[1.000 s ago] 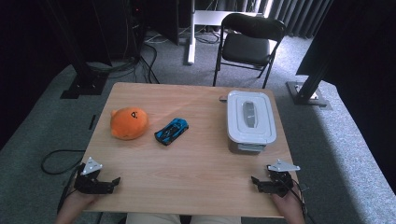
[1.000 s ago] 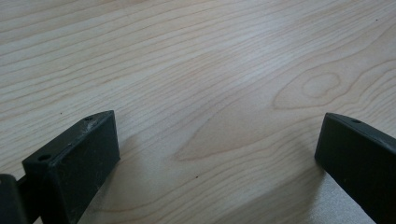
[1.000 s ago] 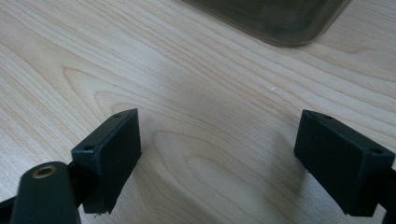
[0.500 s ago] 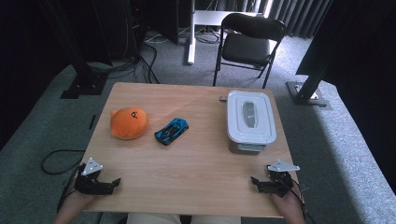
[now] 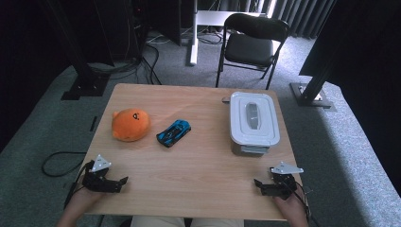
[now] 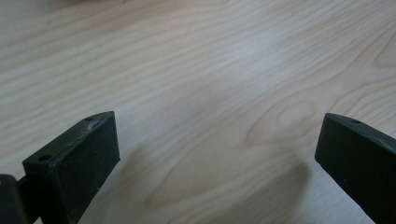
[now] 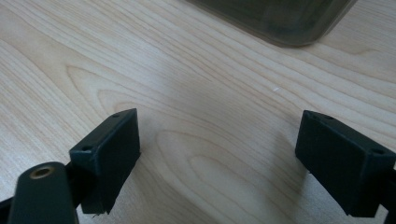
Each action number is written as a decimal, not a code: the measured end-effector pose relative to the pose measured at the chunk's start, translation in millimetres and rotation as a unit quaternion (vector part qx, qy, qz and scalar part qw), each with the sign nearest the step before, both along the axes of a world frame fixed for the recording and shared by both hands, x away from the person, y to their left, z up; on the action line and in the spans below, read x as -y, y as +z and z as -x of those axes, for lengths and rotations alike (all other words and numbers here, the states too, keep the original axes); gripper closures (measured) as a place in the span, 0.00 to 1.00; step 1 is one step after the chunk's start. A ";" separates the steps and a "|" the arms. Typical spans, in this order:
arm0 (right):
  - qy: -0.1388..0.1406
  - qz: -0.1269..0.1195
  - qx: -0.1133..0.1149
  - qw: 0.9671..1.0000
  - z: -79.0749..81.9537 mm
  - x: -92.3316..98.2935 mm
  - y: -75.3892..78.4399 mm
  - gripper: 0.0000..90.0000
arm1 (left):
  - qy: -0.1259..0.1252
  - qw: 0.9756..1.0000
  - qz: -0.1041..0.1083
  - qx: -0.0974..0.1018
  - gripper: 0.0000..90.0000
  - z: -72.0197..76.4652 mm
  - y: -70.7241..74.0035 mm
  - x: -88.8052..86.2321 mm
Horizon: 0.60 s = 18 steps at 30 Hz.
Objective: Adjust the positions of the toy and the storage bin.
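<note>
A pale grey rectangular plastic storage box with rounded corners (image 5: 251,122) stands upright near the far right corner of the light wooden surface (image 5: 198,165), its white lid closed and bearing a translucent oblong panel at the centre. A blue and black toy car (image 5: 173,133) lies diagonally near the middle. Just to its left, a round orange plush toy with a small dark face marking (image 5: 130,125) rests apart from the car.

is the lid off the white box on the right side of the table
No, in the high view the lid sits flat on top of the white box, covering it, with the orange plush and blue toy car lying apart to its left.
</note>
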State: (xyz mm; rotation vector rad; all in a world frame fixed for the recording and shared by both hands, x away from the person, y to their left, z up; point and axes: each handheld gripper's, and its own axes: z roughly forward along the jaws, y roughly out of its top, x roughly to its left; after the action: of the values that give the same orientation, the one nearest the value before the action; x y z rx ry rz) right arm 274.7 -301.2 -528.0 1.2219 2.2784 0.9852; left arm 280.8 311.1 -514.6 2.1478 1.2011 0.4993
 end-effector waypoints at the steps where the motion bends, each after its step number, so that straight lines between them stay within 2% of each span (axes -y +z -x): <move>1: -0.001 0.000 0.000 1.000 0.0 0.0 0.0 0.15 | -0.005 1.000 0.002 -0.001 0.00 -3.0 1.7 2.5; 7: -0.002 0.000 -0.001 1.000 0.0 0.0 0.1 0.15 | -0.023 1.000 0.002 -0.004 0.00 -15.6 8.8 17.0; 9: -0.001 0.001 0.000 1.000 0.0 0.2 0.1 0.15 | -0.027 1.000 -0.003 -0.001 0.00 -19.4 12.0 21.9; 18: -0.002 0.000 -0.001 1.000 0.0 0.1 0.1 0.15 | -0.038 0.999 0.000 -0.004 0.00 -39.3 23.7 42.7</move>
State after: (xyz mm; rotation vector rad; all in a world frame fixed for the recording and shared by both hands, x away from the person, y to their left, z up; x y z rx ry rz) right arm 274.8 -301.4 -527.9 1.2258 2.2772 0.9827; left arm 320.1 268.5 -490.9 2.1883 1.1181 0.4580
